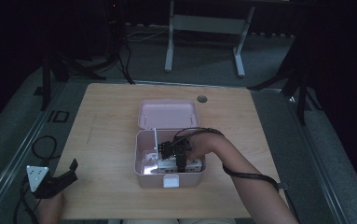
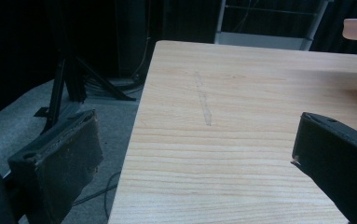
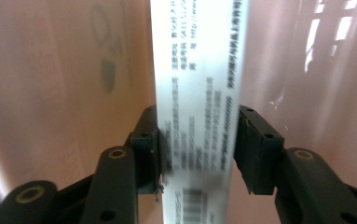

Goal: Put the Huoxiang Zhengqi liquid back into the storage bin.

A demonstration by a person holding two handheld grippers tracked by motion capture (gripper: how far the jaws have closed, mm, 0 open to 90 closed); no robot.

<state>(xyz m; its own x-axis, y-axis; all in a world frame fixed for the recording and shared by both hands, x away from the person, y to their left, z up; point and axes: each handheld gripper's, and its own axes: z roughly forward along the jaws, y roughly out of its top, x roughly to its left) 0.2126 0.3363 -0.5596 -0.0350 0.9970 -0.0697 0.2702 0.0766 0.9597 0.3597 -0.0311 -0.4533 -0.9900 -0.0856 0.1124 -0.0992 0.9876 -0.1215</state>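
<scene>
An open pink box (image 1: 152, 180) stands on the middle of the wooden table (image 1: 106, 121), its lid (image 1: 167, 113) folded back behind it. My right gripper (image 1: 178, 156) reaches down inside the box. In the right gripper view my right gripper (image 3: 197, 149) is shut on a narrow white carton (image 3: 197, 70) printed with text and a barcode, pink box walls all around it. The white carton (image 1: 167, 164) lies low in the box. My left gripper (image 1: 69, 172) rests at the table's front left corner. There my left gripper (image 2: 195, 140) is open over bare wood, nothing between its jaws.
A round cable hole (image 1: 202, 99) sits near the table's far edge, behind the lid. Black cables (image 1: 43, 144) loop on the floor to the left. Dark stand legs (image 2: 69, 84) are off the left edge, and a white desk frame (image 1: 204, 23) stands far behind.
</scene>
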